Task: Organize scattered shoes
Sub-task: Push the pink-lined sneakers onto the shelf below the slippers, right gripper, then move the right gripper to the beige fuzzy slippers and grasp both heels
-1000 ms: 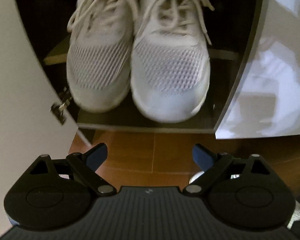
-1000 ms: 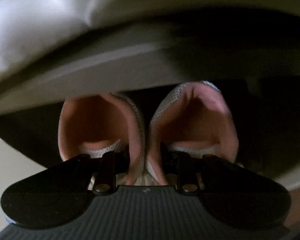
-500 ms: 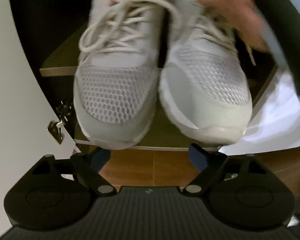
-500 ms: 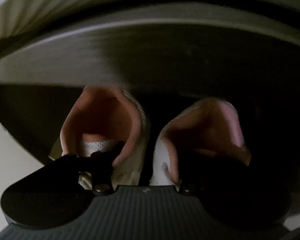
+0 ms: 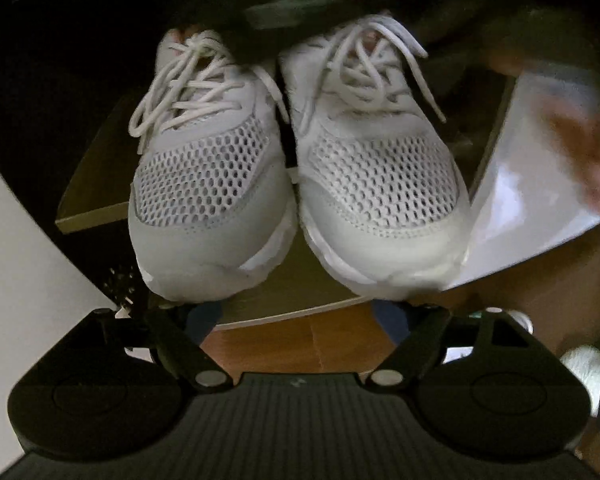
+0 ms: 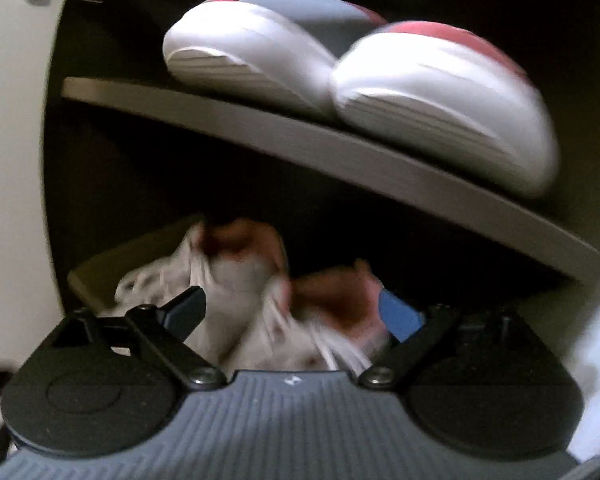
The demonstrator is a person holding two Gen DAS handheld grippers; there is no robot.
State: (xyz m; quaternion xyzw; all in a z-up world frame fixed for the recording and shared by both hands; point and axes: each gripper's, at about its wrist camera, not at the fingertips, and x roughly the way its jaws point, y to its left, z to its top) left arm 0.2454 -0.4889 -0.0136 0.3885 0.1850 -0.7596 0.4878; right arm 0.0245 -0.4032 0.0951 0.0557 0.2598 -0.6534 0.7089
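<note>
A pair of white mesh sneakers, the left shoe and the right shoe, stands side by side on the cabinet's lower shelf, toes over its front edge. My left gripper is open just below the toes, and nothing is between its fingers. My right gripper is behind the heels. Its jaws are opening, and the blurred pink-lined sneakers lie between them with the pads off them.
A second pair of white shoes with red and grey uppers sits on the upper shelf. White cabinet doors flank the opening at left and right. A blurred hand is by the right door. Wooden floor lies below.
The right gripper, shut on the sneakers' inner collars before, has let go, spread wide and pulled back, so the upper shelf's pair now shows. The sneakers loom larger over the left gripper's fingers.
</note>
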